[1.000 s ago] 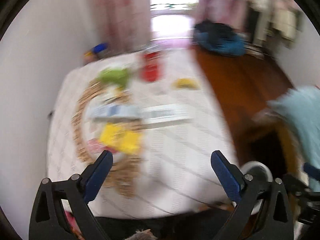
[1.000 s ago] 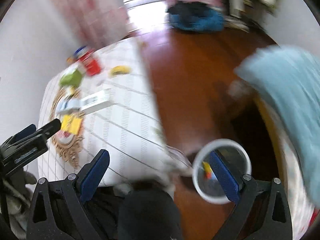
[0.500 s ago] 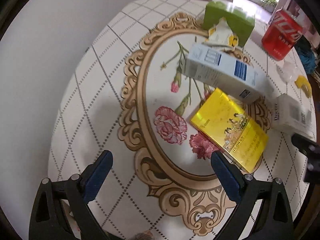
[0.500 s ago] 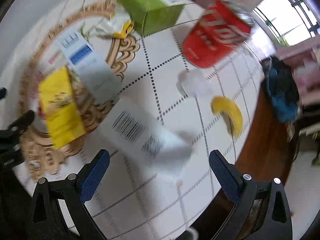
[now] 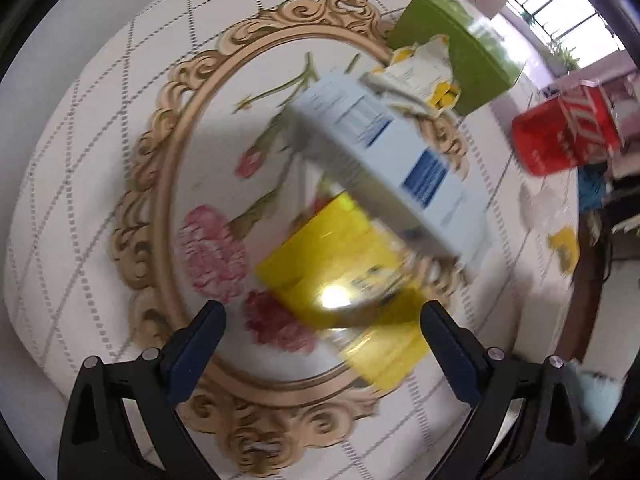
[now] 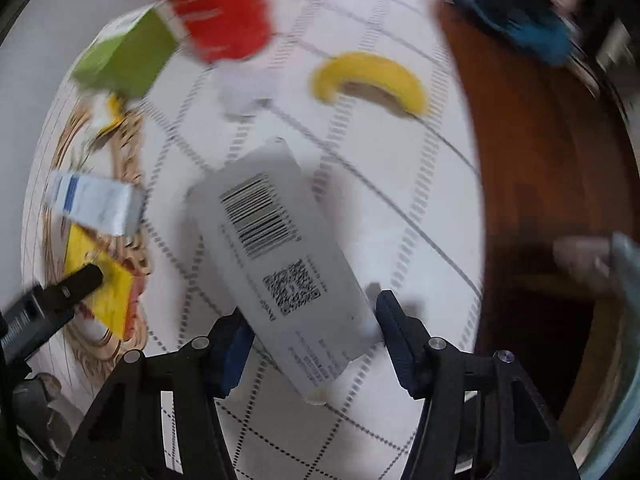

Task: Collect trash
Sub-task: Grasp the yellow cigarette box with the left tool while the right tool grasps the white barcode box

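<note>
The step in hand looks like the pickup of the grey barcode box [image 6: 280,256], which lies flat on the patterned surface [image 6: 400,184]. The right tongs [image 6: 312,332] point down over its near end, jaws closing with the box between them, though the pads do not yet seem to press. Next they need to close squarely on its narrow sides. The left tongs [image 5: 322,344] hang released above the yellow packet [image 5: 340,276], beside the white-and-blue carton [image 5: 396,168]. A green box [image 6: 124,56], red can [image 6: 228,12] and banana [image 6: 368,80] lie farther off, not in the way.
</note>
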Tool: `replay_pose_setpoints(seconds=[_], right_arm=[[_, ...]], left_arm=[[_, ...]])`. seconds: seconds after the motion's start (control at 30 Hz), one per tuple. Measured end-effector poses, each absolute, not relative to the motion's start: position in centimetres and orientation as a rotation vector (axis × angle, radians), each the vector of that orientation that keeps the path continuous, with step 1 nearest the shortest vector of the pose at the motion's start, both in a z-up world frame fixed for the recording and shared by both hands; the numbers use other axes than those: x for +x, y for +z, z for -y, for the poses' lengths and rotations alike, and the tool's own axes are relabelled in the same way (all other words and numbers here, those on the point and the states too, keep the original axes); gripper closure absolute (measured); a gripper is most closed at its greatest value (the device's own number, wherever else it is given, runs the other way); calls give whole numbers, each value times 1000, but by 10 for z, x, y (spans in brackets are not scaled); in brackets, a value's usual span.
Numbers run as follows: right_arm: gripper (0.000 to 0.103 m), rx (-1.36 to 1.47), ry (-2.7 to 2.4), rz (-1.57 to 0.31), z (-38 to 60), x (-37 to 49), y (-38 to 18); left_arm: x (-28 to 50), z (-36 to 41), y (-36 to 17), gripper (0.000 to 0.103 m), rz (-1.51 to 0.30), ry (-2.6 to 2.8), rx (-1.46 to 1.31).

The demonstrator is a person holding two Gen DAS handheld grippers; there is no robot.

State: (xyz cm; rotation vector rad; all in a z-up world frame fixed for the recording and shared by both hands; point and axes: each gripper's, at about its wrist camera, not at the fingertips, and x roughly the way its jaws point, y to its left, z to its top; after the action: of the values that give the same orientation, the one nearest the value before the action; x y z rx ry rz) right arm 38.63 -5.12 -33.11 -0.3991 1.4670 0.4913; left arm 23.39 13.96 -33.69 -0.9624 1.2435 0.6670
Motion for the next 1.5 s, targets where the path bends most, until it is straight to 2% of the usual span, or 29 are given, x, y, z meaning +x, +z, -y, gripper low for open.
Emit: replay_pose_setpoints(seconds=[0.1, 0.23, 0.3, 0.37, 0.47, 0.7, 0.8, 1.0, 1.27, 1.43, 1.5], right_arm=[[42, -360, 438, -1468, 71, 384, -333], [41, -362, 396, -1455, 71, 382, -336], [42, -369, 376, -1446, 67, 378, -336], [42, -378, 369, -1441, 65, 370, -338], [42, -372, 375, -1448, 72, 358, -339], [40, -339, 422, -1573, 92, 319, -350], [33, -296, 465, -1599, 101, 306, -349], [31, -291, 456, -1533, 105, 308, -347], [31, -363, 477, -1455, 75, 336, -342], [52, -409, 475, -1411, 39, 346, -338], [54, -442, 486, -1390, 36, 342, -338]], left_arm=[[244, -144, -338, 4, -1239, 695, -1020], [262, -141, -342, 6, -1277, 783, -958], [271, -131, -342, 13, -1310, 814, -862], [272, -118, -339, 28, -1302, 815, -760], [263, -103, -335, 36, -1285, 750, -667], [197, -48, -332, 39, -1367, 539, -613], [177, -39, -332, 39, -1400, 496, -663], [161, -66, -335, 38, -1411, 541, -766], [185, -83, -337, 39, -1392, 600, -766], [201, -72, -334, 43, -1368, 603, -691], [206, -66, -332, 43, -1353, 608, -643]])
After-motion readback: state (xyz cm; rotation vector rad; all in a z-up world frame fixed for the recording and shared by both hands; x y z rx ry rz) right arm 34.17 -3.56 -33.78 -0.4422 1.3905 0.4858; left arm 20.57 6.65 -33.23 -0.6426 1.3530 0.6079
